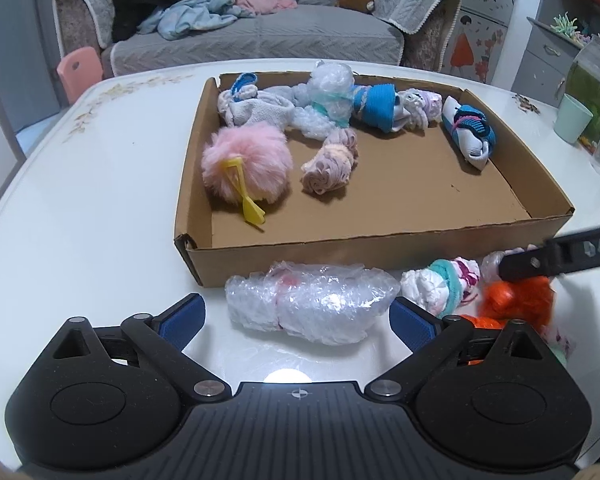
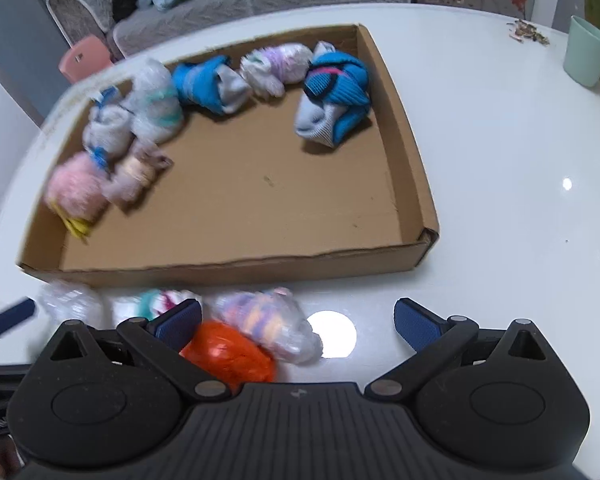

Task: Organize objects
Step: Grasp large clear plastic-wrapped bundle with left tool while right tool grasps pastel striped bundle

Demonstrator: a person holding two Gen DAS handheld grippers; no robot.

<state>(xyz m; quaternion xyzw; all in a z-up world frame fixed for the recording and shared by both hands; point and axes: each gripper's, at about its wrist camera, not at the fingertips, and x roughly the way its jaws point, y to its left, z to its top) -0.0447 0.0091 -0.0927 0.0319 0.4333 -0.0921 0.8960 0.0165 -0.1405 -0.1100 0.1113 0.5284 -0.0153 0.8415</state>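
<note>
On the white desk [image 1: 80, 200], a cardboard tray [image 1: 340, 256] holds rolled socks and a pink pompom [image 1: 246, 166]. Just in front of its near wall lie a plastic-wrapped bundle [image 1: 312, 304], a white-and-teal sock roll [image 1: 440, 288] and an orange bundle [image 2: 228, 354]. The left gripper [image 1: 296, 320] is spread around the wrapped bundle. The right gripper [image 2: 298, 322] is spread too, over the orange bundle.

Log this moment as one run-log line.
left tool: open, at plastic-wrapped bundle | right tool: open, over orange bundle | cardboard tray: part filled
</note>
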